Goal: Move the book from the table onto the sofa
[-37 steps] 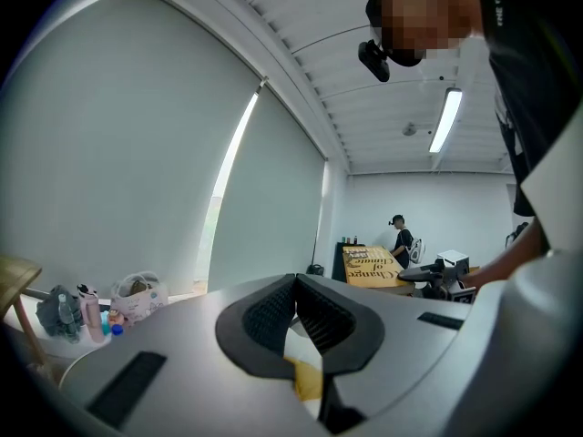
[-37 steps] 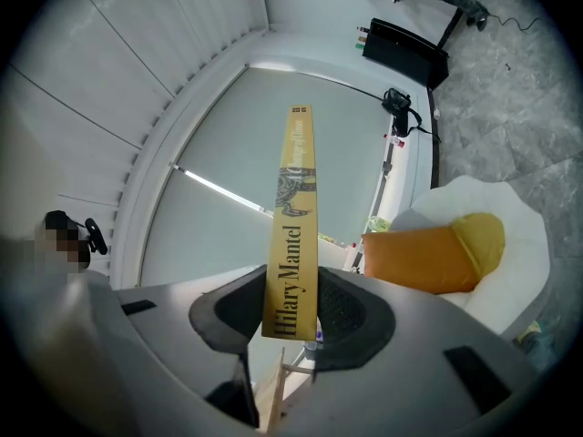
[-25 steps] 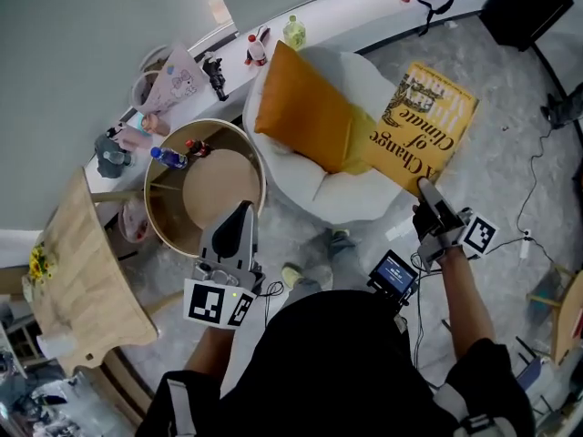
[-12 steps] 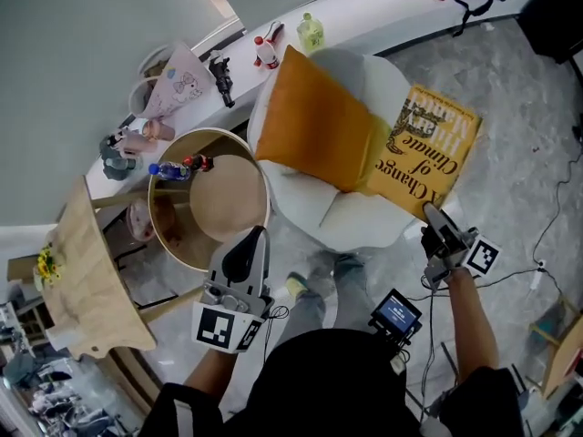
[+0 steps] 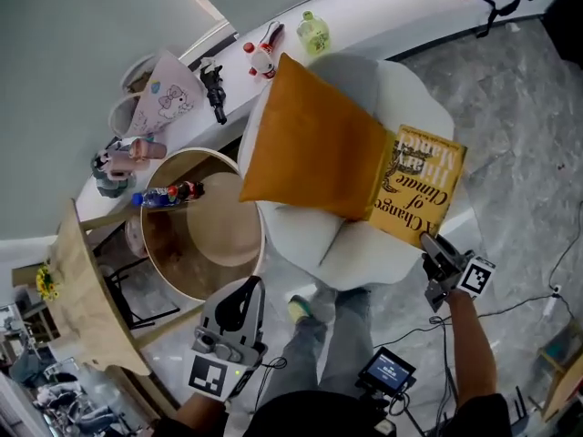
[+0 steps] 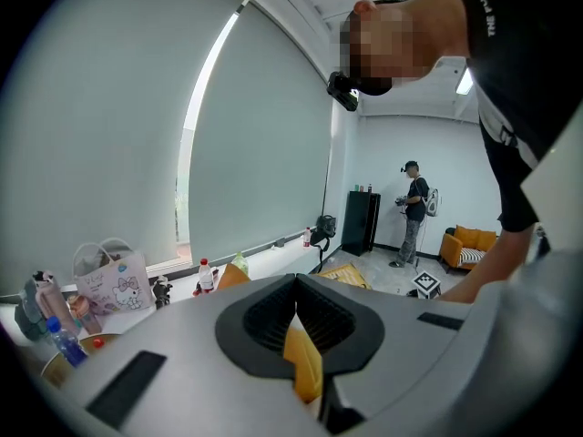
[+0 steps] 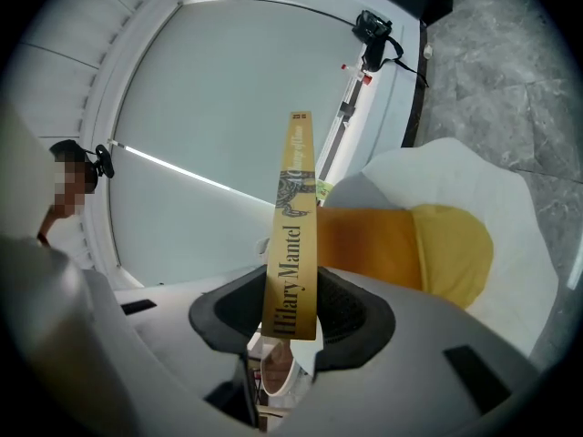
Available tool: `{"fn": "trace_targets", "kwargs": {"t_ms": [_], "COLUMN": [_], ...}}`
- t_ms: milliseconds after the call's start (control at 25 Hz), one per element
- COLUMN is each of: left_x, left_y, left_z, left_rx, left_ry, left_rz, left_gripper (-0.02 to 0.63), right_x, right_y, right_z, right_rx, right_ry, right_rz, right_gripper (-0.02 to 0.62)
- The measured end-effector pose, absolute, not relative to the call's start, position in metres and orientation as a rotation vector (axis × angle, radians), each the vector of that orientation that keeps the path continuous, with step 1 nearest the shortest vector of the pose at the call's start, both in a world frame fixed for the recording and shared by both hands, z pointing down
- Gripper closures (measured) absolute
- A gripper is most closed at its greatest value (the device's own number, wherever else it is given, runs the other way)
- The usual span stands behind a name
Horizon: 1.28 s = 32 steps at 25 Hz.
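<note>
Here, book (image 5: 414, 185) at the sofa (image 5: 405, 94).
Right gripper (image 5: 435, 258) clamps the book's edge, cushion (image 5: 310, 144) just beyond its fingers (image 7: 360, 309); left gripper (image 5: 239, 306) closed, empty.

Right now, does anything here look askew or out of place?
The book, clamped in the right gripper, hangs slanted over the white sofa beside the orange cushion, not yet released. A bottle lies on its side on the round table.
</note>
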State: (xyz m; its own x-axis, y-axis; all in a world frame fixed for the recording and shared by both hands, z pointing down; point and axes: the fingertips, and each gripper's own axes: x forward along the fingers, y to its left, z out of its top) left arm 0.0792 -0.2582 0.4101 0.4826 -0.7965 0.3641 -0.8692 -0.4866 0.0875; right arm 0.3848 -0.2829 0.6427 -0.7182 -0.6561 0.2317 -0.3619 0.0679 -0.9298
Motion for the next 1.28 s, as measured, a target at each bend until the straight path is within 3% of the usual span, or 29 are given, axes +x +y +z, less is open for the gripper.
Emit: {"fn": "trace_targets", "kwargs": {"t_ms": [720,1280], "left_x": [0.089,0.1], "left_y": [-0.303,-0.287], "left_z": [0.568,0.61], "left_rx": [2.299,2.249], "left_ry": [-1.415,-1.348], "left_rz": [0.549,0.602], "left_gripper": [0.592,0.592], "right_x": [0.406,0.391], "right_y": [-0.283,-0.301], "right_z": [0.931,1.012], "right_rx": [-1.106,-1.345], "right_ry": [2.052,1.864], "right_rz": [-2.059,-2.209], "right_gripper": [0.445,0.43]}}
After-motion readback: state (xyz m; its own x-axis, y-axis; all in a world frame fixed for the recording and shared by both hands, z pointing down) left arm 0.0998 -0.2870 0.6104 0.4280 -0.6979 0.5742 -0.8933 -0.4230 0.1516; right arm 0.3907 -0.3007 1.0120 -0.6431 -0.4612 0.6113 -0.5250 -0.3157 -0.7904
